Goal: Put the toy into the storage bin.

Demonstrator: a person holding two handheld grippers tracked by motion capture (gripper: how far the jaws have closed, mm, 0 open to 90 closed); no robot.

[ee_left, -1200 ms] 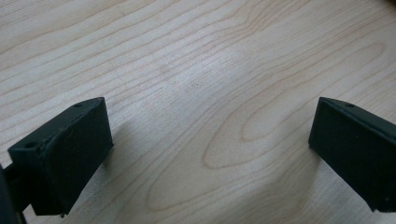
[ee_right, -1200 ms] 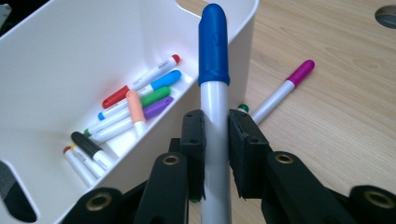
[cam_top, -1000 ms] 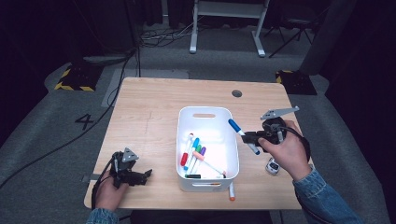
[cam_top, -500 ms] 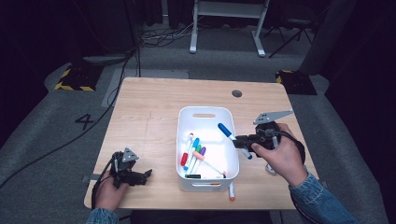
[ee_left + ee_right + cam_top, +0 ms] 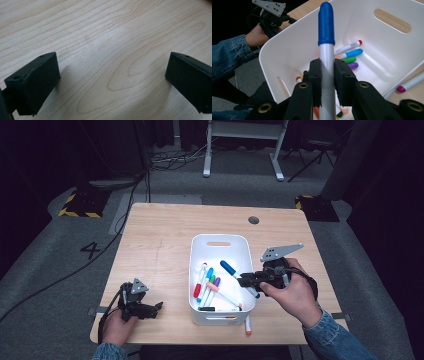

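Now my right gripper [image 5: 327, 75] clamps the blue-capped white marker [image 5: 326, 50] over the white plastic bin [image 5: 200, 245]; next I must release it inside. My left gripper [image 5: 110, 82] rests open.

Right tool [image 5: 327, 75] clamped tight; left tool [image 5: 110, 82] wide open, low.

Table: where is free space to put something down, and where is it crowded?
The table is bare along the far edge behind the white bin and on the left between the bin and the left tool. The bin holds many markers; an orange marker lies at the near edge.
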